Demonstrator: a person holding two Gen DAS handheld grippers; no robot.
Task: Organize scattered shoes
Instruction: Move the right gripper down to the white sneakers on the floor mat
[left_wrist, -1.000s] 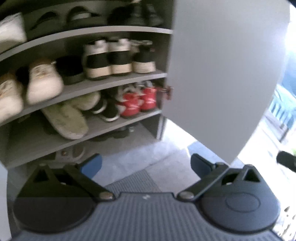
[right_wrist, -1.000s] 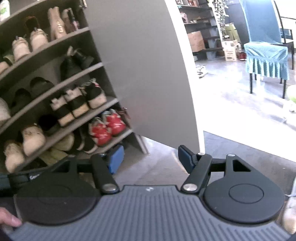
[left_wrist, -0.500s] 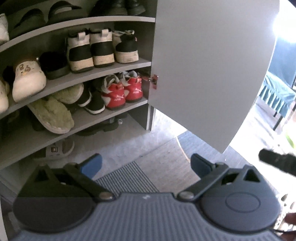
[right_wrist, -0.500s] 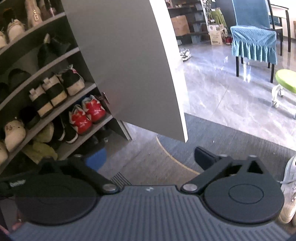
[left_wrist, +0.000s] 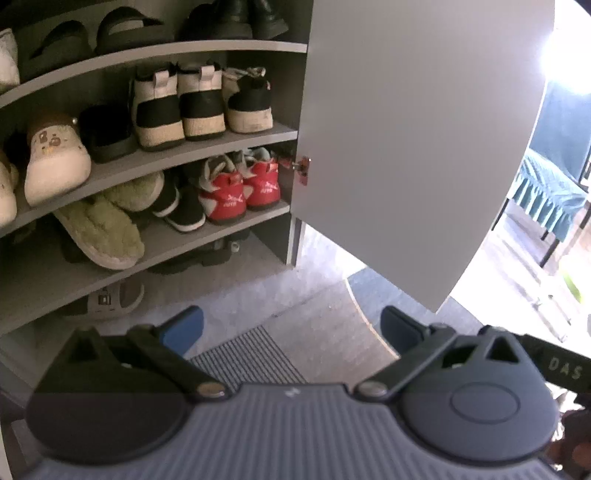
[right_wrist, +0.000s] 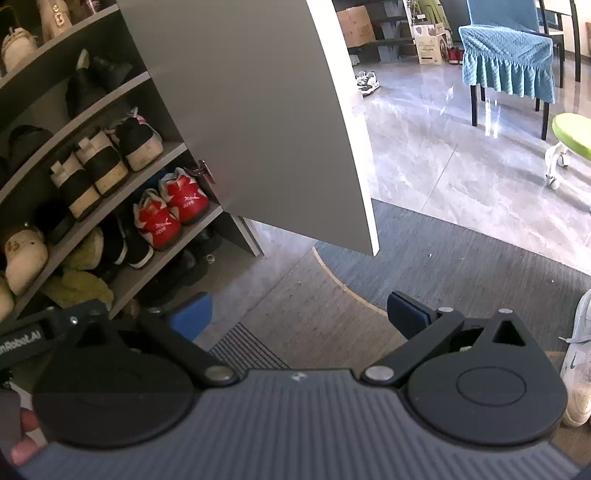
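Where frame ends, white sneaker (right_wrist: 578, 369) cropped

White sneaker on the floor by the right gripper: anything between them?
Nothing visible. The white sneaker lies at the frame's right edge, beside the open right gripper, with only bare mat between.

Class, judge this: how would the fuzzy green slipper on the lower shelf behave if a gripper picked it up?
The green slipper looks plush, so probably light and squashy. Lying tilted, half off the shelf edge, it may slide out easily.
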